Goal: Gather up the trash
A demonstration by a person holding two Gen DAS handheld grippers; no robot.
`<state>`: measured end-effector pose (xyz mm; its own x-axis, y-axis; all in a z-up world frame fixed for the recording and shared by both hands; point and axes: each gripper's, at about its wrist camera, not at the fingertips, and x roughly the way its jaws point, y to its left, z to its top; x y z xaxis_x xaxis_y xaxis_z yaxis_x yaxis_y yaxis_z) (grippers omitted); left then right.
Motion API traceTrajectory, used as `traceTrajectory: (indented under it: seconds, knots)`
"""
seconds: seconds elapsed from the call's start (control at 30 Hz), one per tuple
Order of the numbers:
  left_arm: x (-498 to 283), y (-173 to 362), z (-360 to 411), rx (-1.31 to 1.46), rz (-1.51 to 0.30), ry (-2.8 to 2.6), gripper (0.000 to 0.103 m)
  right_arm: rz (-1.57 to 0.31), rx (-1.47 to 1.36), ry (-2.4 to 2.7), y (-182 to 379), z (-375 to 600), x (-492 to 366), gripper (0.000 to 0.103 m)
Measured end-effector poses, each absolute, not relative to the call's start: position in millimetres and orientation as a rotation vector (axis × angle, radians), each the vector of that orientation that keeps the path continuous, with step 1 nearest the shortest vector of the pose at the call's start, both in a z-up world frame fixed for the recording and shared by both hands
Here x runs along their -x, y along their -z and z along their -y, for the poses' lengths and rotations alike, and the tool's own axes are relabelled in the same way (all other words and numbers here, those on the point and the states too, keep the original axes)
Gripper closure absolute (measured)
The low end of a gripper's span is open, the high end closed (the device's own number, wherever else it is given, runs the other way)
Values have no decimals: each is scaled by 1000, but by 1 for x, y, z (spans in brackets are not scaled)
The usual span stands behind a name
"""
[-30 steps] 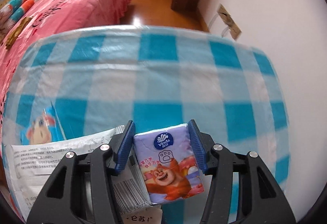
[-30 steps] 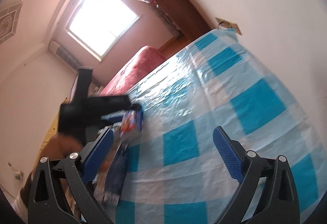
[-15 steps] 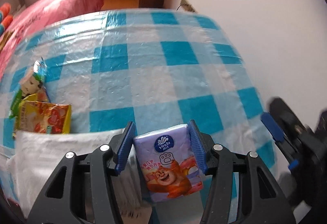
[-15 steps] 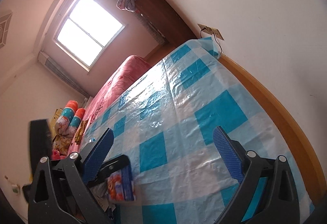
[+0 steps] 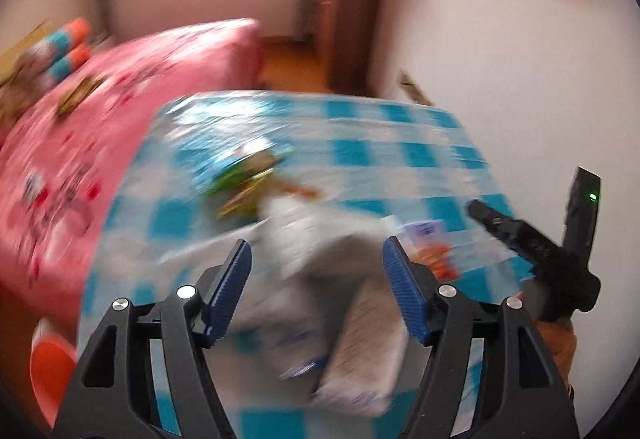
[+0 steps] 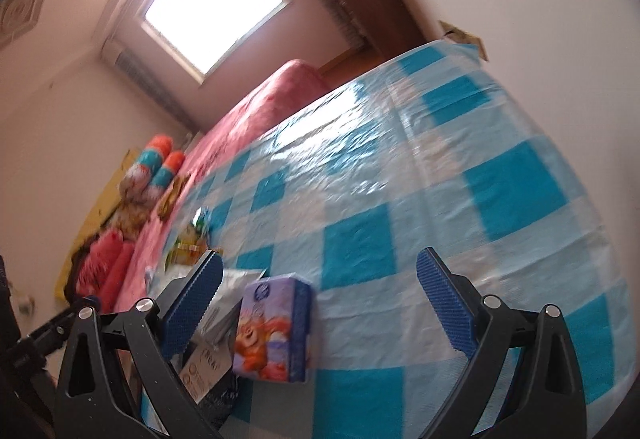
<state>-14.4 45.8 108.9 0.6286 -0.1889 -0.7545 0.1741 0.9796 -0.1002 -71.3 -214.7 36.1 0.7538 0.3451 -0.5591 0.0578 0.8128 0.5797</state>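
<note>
A purple tissue pack with a cartoon bear (image 6: 276, 331) lies on the blue-checked tablecloth (image 6: 400, 199); it also shows blurred in the left wrist view (image 5: 430, 245). My left gripper (image 5: 316, 287) is open and empty, above a white plastic bag (image 5: 320, 259). My right gripper (image 6: 320, 303) is open and empty, with the pack just inside its left finger; the pack does not touch the pads. Snack wrappers (image 5: 248, 179) lie further back on the cloth, also in the right wrist view (image 6: 188, 243).
A pink bed (image 5: 100, 119) stands left of the table. A white wall (image 5: 520, 59) runs along the right side. A brown cabinet (image 5: 344, 19) stands at the back. The right gripper's handle (image 5: 560, 247) shows at the table's right edge.
My left gripper has opened and let go of the tissue pack, which now lies on the cloth. The left gripper has pulled back and up. The right gripper has moved close to the pack.
</note>
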Motion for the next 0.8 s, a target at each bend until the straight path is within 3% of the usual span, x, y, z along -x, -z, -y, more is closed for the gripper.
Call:
traceTrajectory:
  seconds: [0.23, 0.43, 0.8]
  knots:
    - [29, -50, -139, 505, -1046, 127, 34, -729, -522, -227, -39, 186, 71, 7]
    - [15, -13, -147, 743, -1051, 149, 34, -730, -518, -230, -38, 184, 71, 7]
    - [-17, -4, -141, 770, -939, 79, 34, -754, -493, -254, -35, 178, 69, 7]
